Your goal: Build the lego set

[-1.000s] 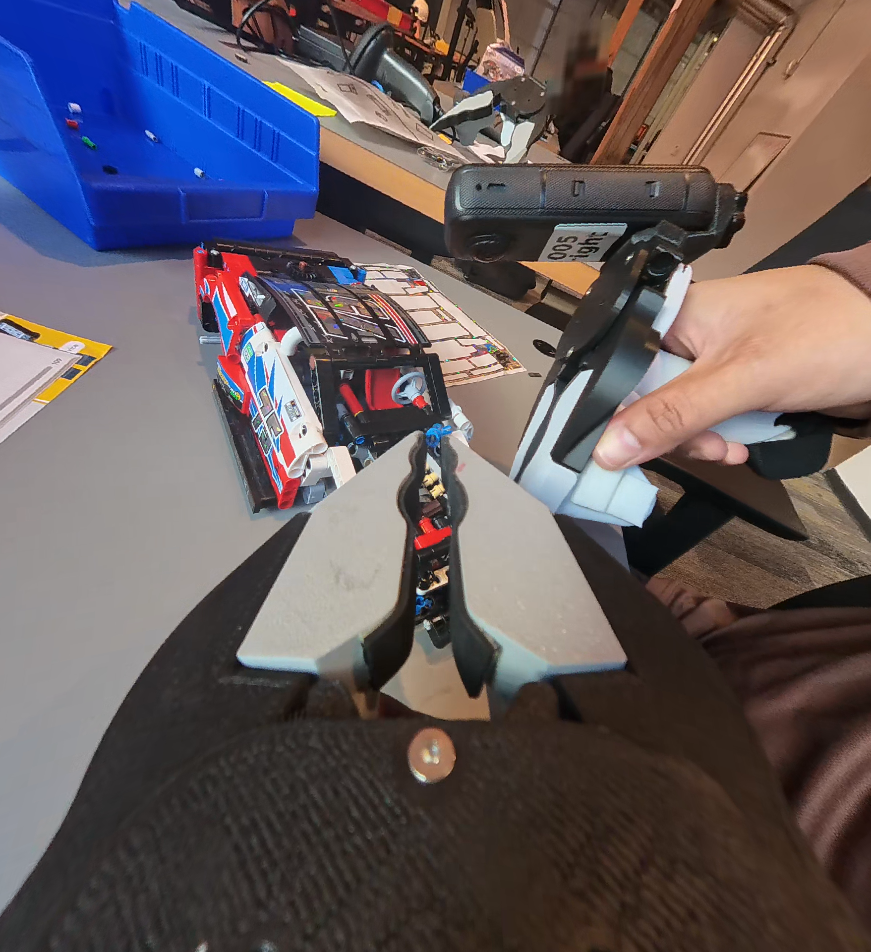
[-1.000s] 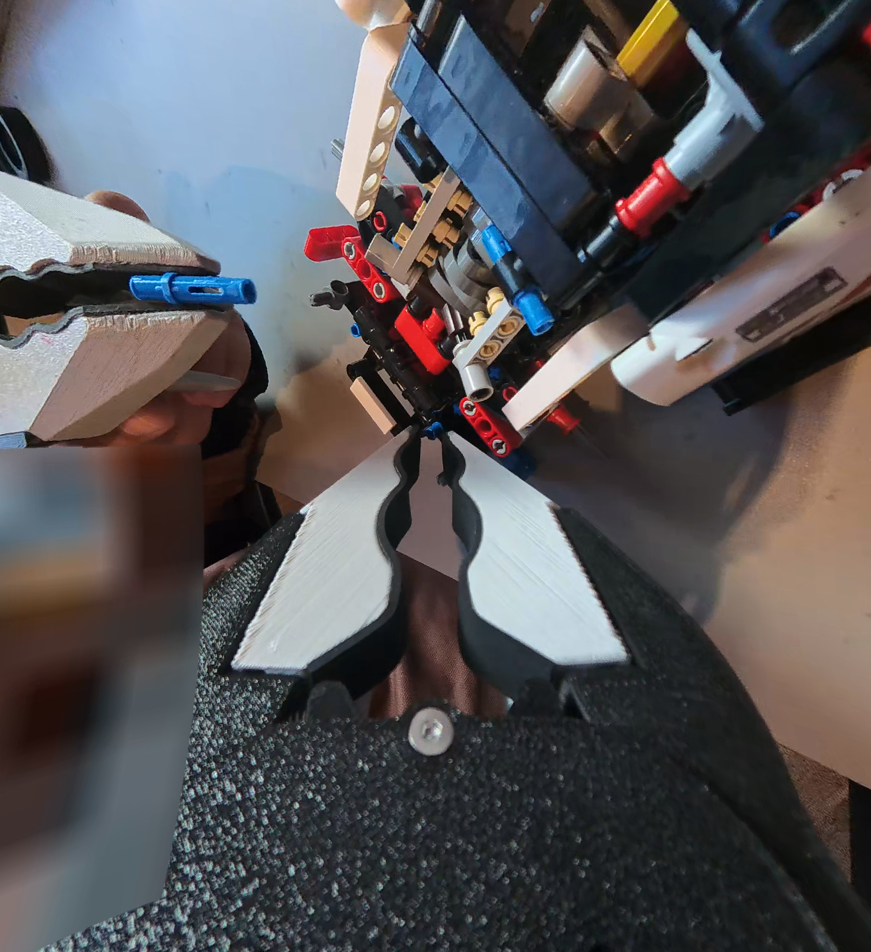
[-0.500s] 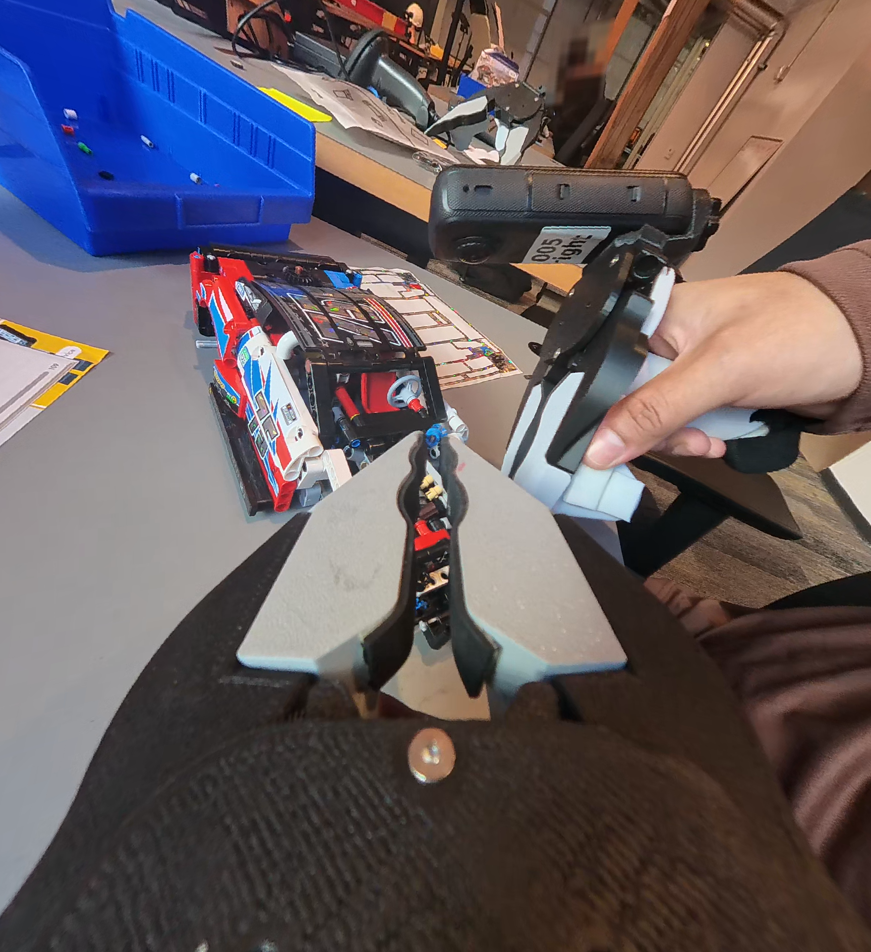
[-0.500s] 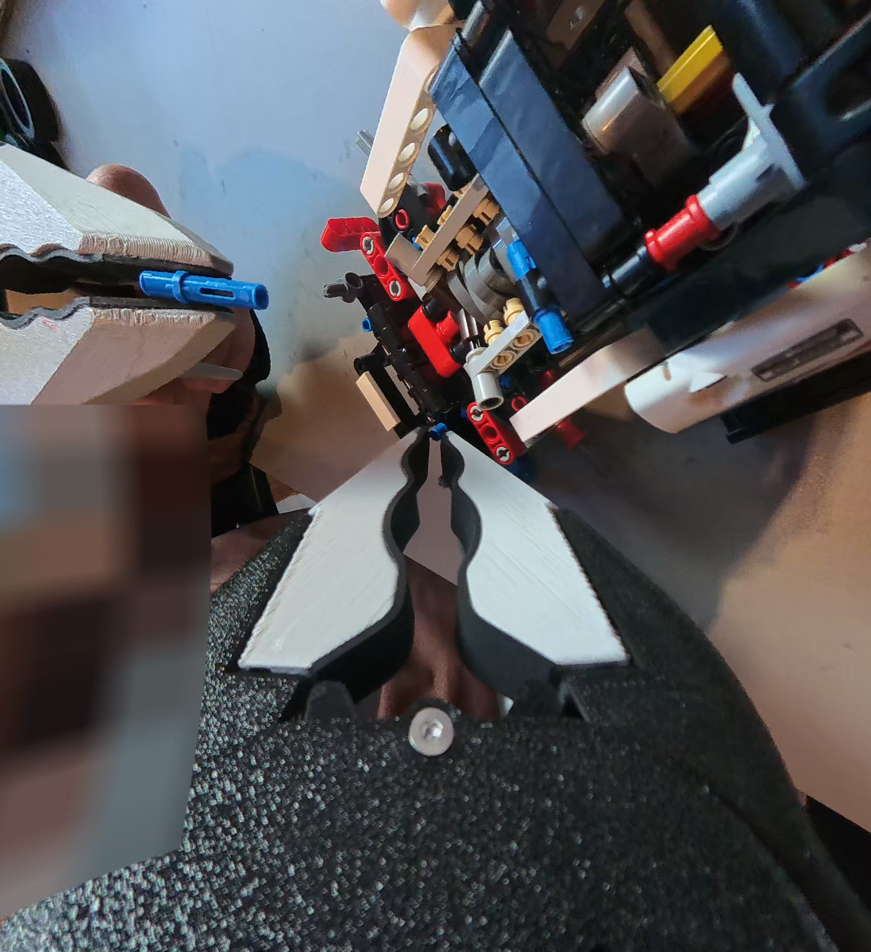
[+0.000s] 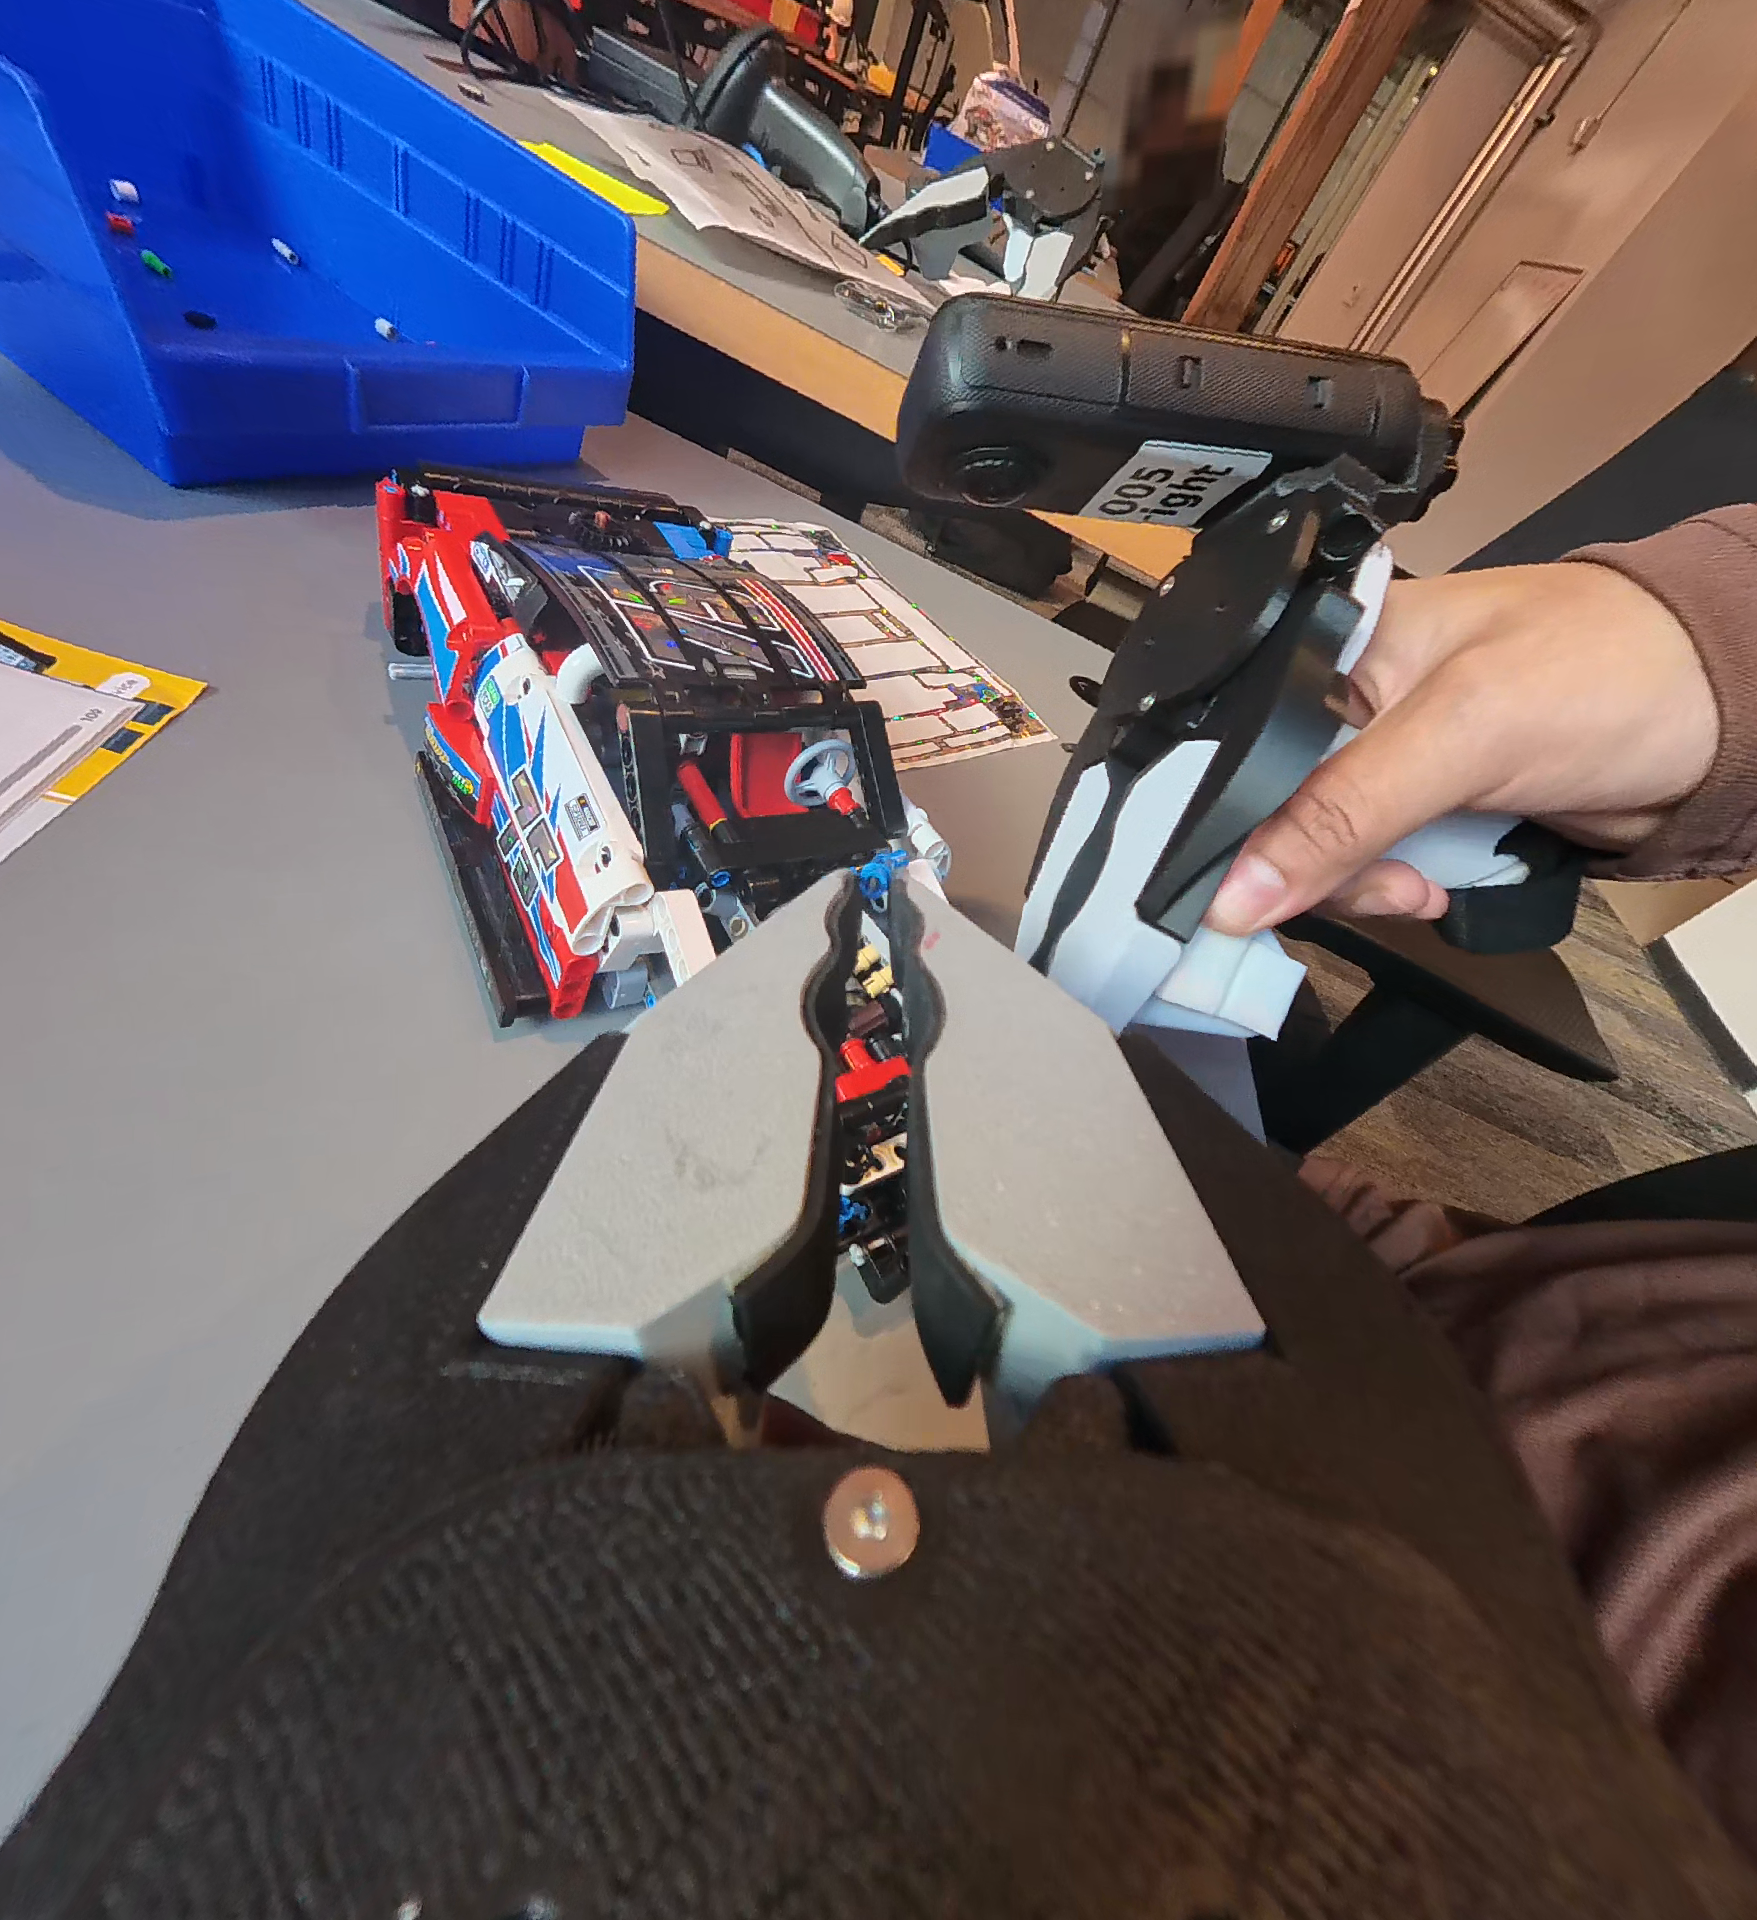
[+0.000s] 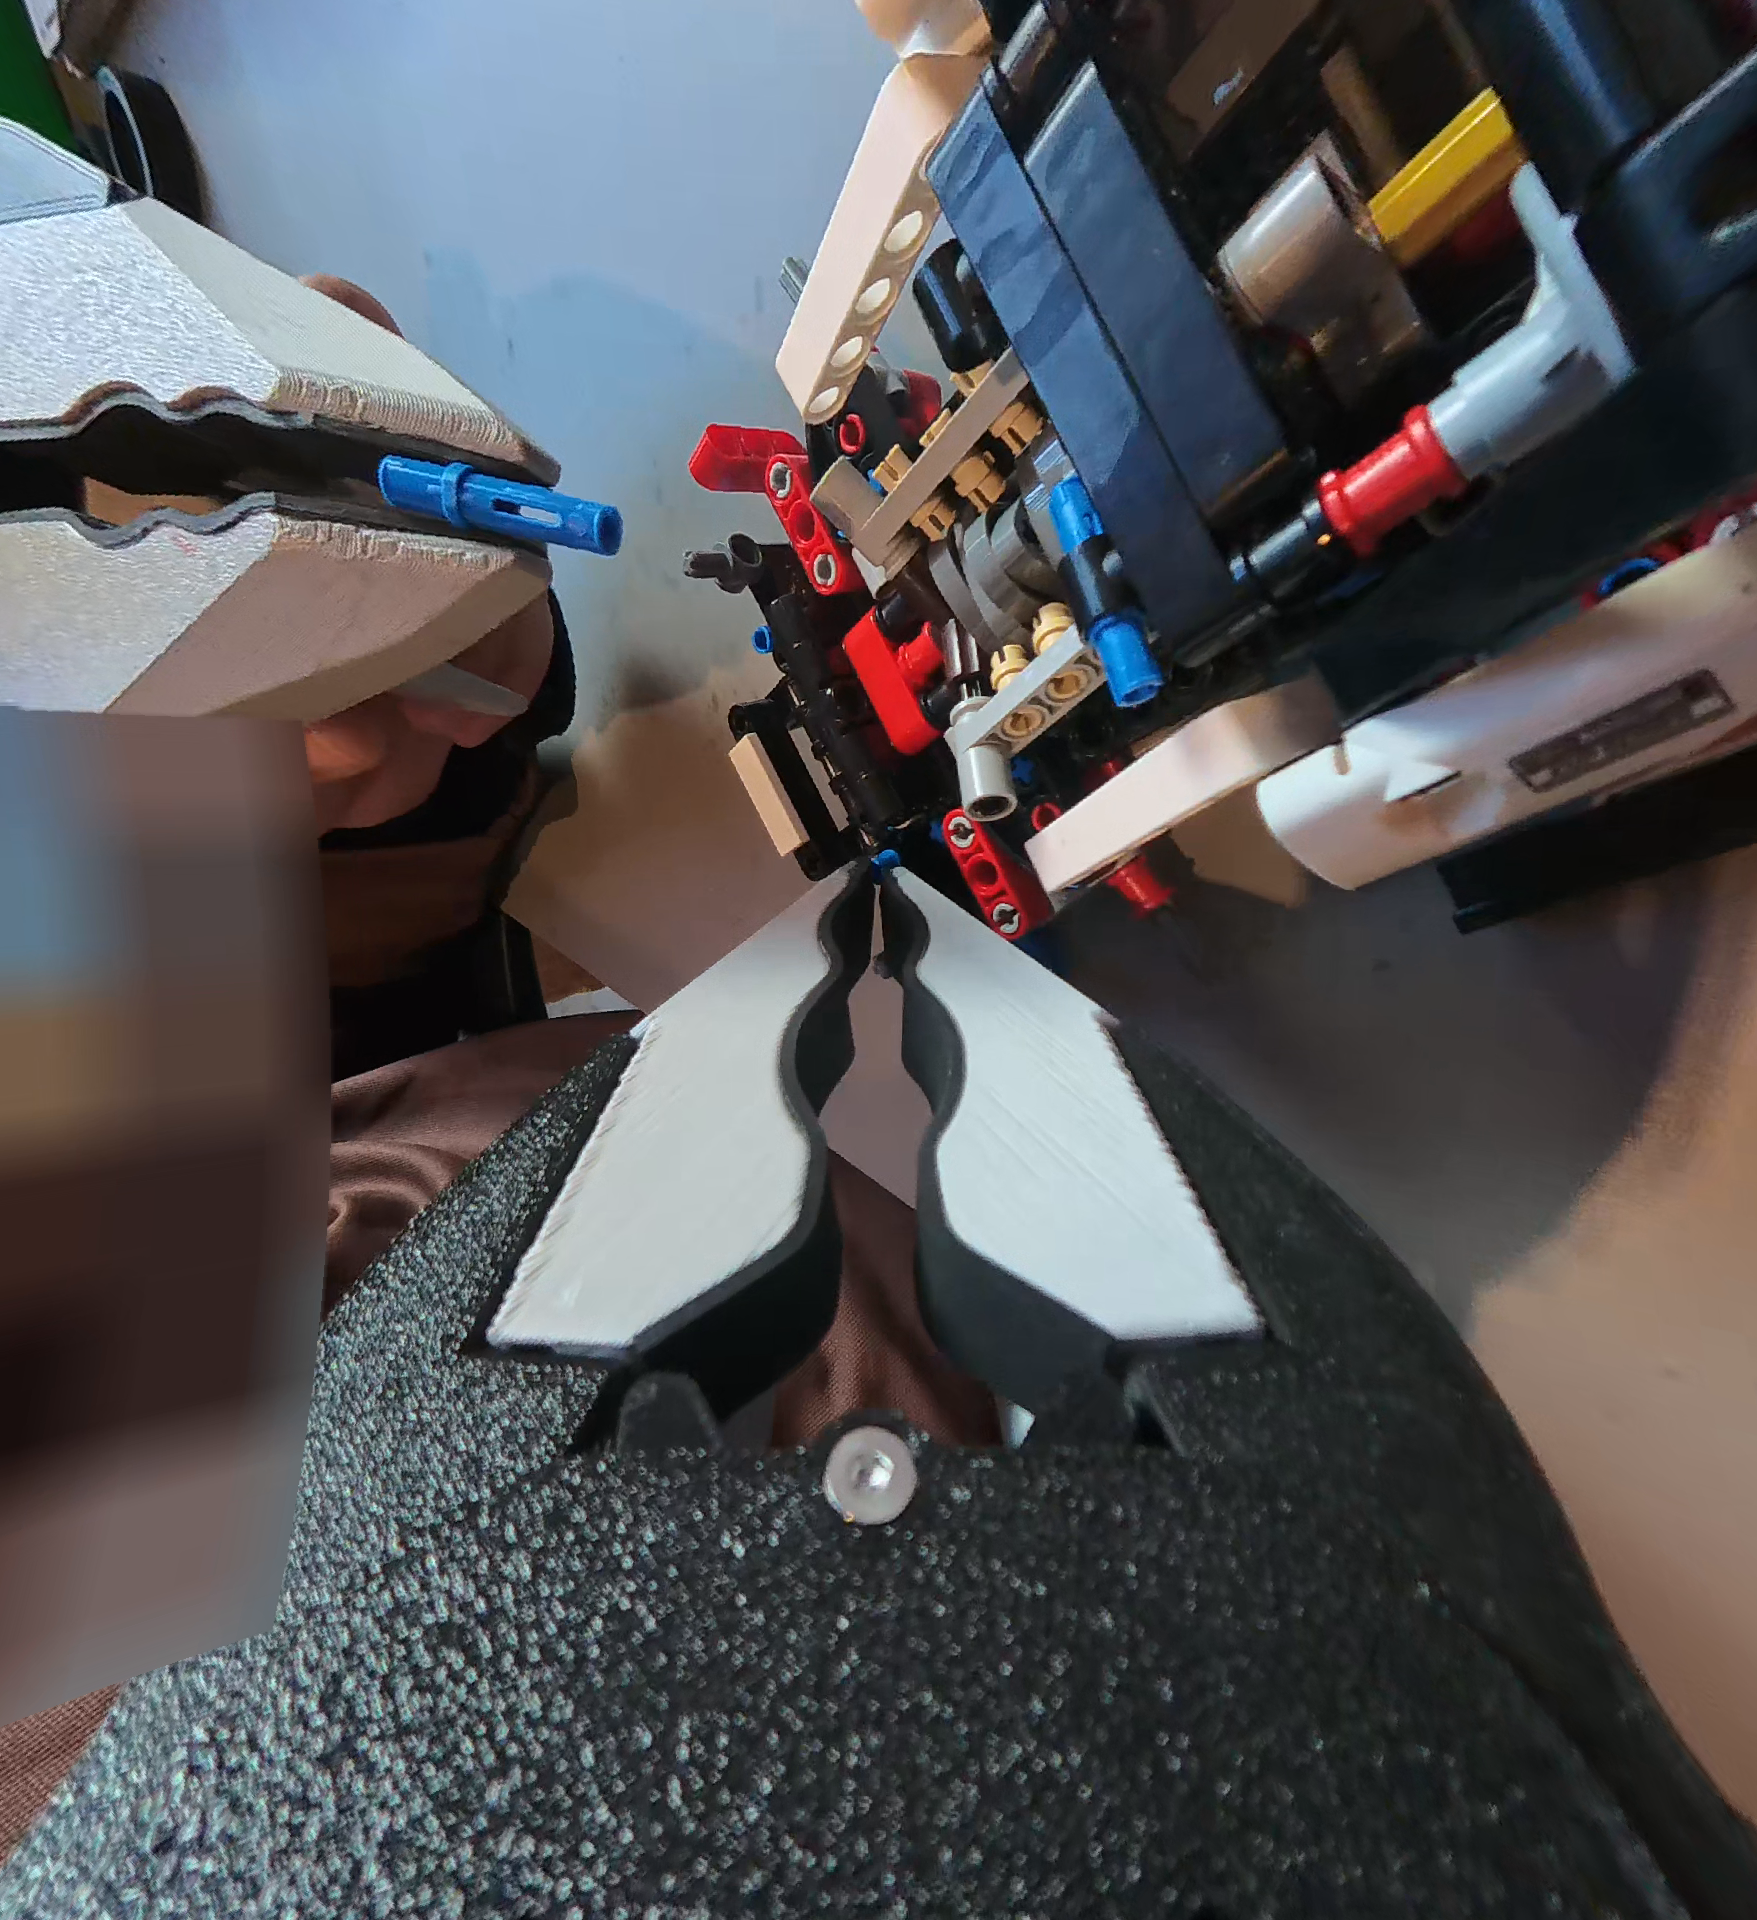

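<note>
Left claw [image 6: 541, 520] grips a blue pin [image 6: 500, 506] — the car [image 6: 1165, 520] just ahead; right claw [image 6: 879, 894] nearly closed, apparently empty — next, seat the pin squarely.

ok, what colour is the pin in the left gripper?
Blue. The pin sticks out from the left gripper, clearest in the right wrist view.

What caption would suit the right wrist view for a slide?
Left gripper holds a blue pin near the lego car; right gripper shut below.
</note>
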Demonstrator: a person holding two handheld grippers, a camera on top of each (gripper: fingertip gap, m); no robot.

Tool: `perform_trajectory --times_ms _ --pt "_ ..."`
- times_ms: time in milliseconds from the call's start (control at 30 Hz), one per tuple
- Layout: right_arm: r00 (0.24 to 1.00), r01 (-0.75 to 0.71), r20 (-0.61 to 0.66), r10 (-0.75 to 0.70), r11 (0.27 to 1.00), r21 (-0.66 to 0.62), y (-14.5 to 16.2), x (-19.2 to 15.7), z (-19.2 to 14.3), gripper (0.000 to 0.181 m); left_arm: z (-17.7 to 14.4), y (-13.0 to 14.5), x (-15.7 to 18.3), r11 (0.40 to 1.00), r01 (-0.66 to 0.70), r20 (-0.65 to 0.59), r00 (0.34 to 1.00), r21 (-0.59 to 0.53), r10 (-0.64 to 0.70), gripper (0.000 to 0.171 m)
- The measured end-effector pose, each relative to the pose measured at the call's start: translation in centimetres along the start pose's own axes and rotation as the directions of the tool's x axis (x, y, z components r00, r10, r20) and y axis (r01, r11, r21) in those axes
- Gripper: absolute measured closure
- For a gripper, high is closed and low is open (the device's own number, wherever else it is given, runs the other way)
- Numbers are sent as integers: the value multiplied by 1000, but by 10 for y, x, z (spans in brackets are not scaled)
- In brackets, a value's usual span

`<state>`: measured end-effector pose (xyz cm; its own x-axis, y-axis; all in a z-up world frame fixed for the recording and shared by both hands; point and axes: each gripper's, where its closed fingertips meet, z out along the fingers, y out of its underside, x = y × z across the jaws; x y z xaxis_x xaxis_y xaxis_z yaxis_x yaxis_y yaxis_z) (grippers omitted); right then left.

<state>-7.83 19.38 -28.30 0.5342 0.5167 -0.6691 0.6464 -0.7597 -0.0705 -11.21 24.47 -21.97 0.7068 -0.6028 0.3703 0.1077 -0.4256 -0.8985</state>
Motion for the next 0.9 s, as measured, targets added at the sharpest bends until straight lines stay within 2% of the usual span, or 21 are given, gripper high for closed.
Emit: perform_trajectory --times_ms 233,433,667,800,900 --pt "1000 -23 11 22 1000 14 -4 -2 2 178 -6 -6 -4 1000 18 -2 1000 23 -18 170" --pt "993 69 91 -77 994 88 -15 -23 -10 172 -13 -7 -20 997 70 14 997 40 -70 169" --pt "964 136 198 -178 968 209 -27 -40 -34 179 -18 -12 -28 994 90 19 996 60 -92 170" --pt "947 265 130 -293 945 192 -19 -30 -31 177 -20 -13 -29 991 117 -1 993 62 -117 170" --pt "913 380 70 -403 899 220 -27 -25 -36 175 -23 -16 -29 990 118 -11 993 73 -117 169"
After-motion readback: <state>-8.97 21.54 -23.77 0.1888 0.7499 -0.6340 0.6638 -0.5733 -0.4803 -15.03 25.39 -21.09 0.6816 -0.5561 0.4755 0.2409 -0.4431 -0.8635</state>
